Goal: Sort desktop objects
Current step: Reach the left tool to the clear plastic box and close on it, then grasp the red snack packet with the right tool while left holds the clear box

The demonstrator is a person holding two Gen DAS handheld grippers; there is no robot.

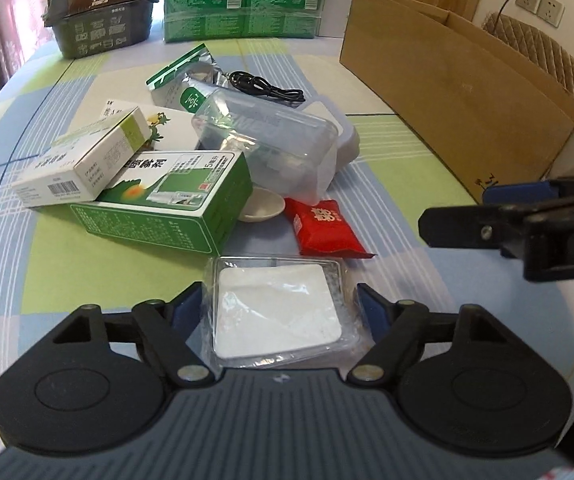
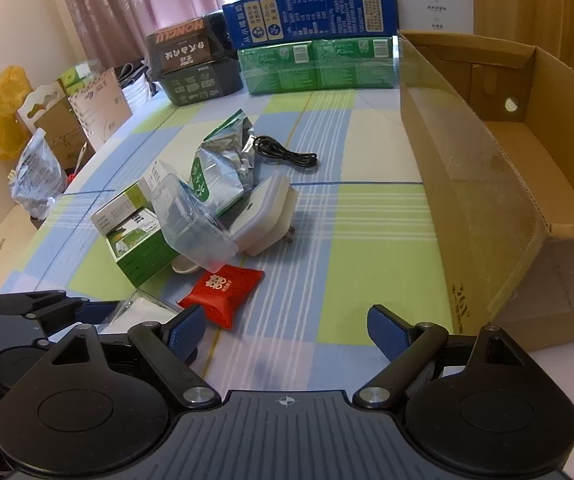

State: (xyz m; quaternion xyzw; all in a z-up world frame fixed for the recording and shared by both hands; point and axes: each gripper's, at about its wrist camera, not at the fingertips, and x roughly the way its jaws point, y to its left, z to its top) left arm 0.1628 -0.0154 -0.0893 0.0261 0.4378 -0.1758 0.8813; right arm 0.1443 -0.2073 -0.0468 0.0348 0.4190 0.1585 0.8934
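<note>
Clear packet (image 1: 277, 312) with a white pad inside is lying on the checked tabletop (image 1: 387, 184), sitting between the spread left tongs (image 1: 279, 310), whose pads are flanking its edges. Right tongs (image 2: 287, 334) are hovering spread and empty beside a red pouch (image 2: 223, 290), near the cardboard box (image 2: 487, 184).

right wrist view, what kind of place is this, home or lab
Most likely a home room, perhaps a dining area. A checked tablecloth covers the table, pink curtains hang behind it, and stacked boxes of household goods line the far edge.
</note>
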